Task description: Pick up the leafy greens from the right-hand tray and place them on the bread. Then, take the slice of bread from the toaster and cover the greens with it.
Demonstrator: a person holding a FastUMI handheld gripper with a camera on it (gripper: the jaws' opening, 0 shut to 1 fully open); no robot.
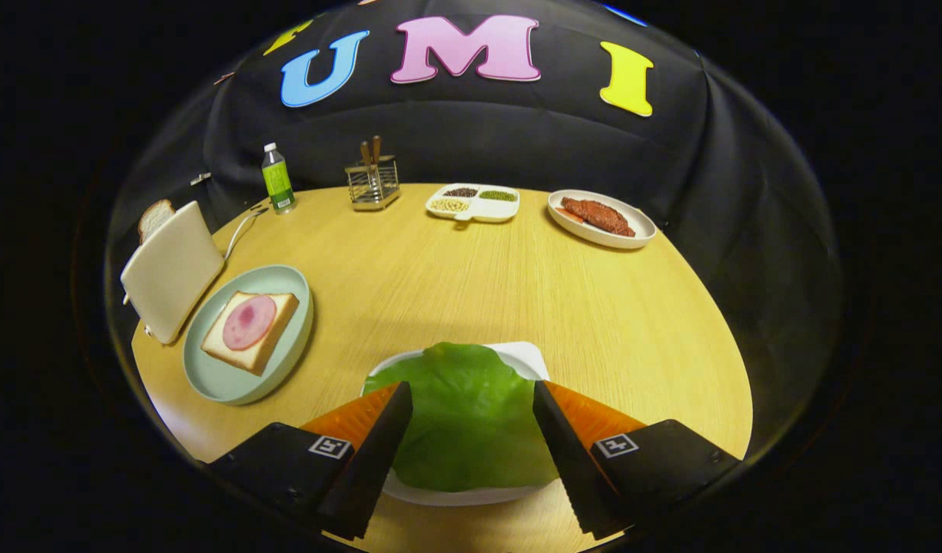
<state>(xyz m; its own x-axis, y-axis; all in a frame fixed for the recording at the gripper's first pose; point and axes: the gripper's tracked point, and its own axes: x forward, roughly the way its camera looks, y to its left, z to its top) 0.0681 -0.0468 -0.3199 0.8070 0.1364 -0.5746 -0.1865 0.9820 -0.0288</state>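
Step in hand: picking the greens. Gripper (471, 430) spread wide, fingers straddling the lettuce leaf (467, 418) on its white tray (529, 355), not pinching. Next move likely: lower, close, carry to bread (250, 332) on green plate (217, 380).

Bright green leafy greens (463, 418) on a white tray (529, 355), seen between the spread fingers of the gripper (471, 395). Table (471, 284) pale yellow woodgrain. Mint-green plate (283, 278); tan-crusted bread (248, 332) with a pink ham round (248, 322). Cream toaster (171, 269), brown-crusted slice (154, 217). Green-labelled bottle (277, 178). White dish (640, 224), reddish-brown meat (598, 216), probably.
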